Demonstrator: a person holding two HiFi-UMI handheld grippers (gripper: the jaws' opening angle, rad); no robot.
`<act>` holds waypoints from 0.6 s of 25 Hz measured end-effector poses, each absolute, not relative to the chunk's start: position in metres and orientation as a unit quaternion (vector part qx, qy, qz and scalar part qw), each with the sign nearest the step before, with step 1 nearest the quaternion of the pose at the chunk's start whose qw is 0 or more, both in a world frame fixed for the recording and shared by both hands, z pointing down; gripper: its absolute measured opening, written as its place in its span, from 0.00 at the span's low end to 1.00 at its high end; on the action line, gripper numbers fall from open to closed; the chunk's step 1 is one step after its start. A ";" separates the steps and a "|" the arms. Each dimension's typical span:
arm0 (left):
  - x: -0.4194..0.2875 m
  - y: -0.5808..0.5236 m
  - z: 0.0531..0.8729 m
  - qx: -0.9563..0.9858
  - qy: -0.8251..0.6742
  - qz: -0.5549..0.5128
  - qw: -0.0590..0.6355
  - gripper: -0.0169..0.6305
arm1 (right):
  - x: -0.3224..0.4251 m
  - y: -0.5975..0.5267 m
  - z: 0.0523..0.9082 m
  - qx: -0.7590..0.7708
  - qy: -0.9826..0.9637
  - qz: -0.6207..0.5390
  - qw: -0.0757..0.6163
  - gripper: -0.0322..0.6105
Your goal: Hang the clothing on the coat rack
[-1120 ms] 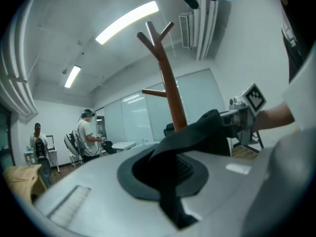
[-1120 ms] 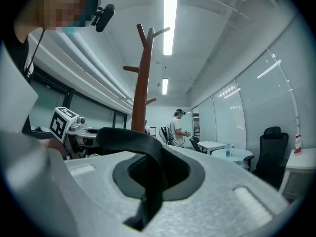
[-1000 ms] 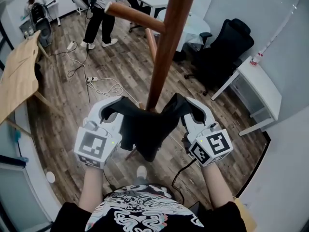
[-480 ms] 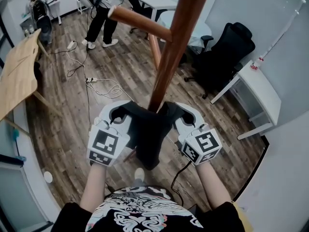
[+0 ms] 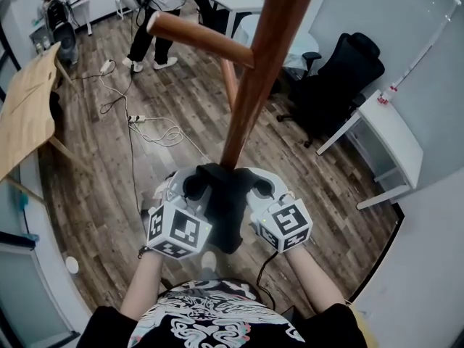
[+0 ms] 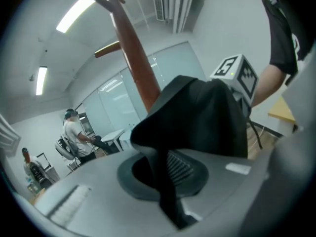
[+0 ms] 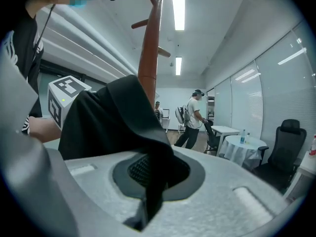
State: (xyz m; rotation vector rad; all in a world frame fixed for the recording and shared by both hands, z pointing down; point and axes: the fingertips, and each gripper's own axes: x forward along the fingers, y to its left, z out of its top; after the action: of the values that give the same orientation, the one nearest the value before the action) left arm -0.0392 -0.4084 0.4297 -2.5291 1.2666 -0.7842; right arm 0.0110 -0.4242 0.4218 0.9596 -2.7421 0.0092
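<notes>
A black garment (image 5: 225, 207) hangs bunched between my two grippers, close in front of the brown coat rack pole (image 5: 254, 78). My left gripper (image 5: 190, 187) is shut on the cloth's left end, and my right gripper (image 5: 259, 188) is shut on its right end. One wooden peg (image 5: 196, 33) juts left from the pole, well above the garment. In the left gripper view the cloth (image 6: 197, 117) drapes over the jaws (image 6: 168, 184), with the pole (image 6: 136, 58) behind. The right gripper view shows a fold (image 7: 113, 117) pinched in the jaws (image 7: 150, 181).
A black office chair (image 5: 341, 71) and a white desk (image 5: 395, 133) stand to the right. A round white table (image 5: 301, 43) lies behind the pole. A wooden board (image 5: 29, 107) leans at the left, cables (image 5: 152, 130) trail on the floor, and a person (image 5: 156, 13) stands at the back.
Both grippers have sunk and drawn closer together, toward my body. The garment, spread wide before, now hangs bunched between them near the foot of the pole.
</notes>
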 end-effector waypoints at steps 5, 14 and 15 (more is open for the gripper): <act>-0.032 -0.399 0.444 -0.863 0.417 -0.271 0.092 0.02 | 0.014 -0.419 0.428 0.327 -0.937 0.000 0.122 0.07; -0.022 -0.384 0.467 -0.888 0.397 -0.231 0.043 0.02 | 0.011 -0.413 0.434 0.338 -0.933 -0.010 0.125 0.07; -0.021 -0.382 0.468 -0.889 0.392 -0.233 0.044 0.02 | 0.010 -0.413 0.434 0.339 -0.932 -0.009 0.125 0.07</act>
State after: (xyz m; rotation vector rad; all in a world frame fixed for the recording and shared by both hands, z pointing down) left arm -0.0207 -0.3819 0.4685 -2.7157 1.1981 -0.7127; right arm 0.0100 -0.4126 0.4344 0.9881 -2.7169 -0.0259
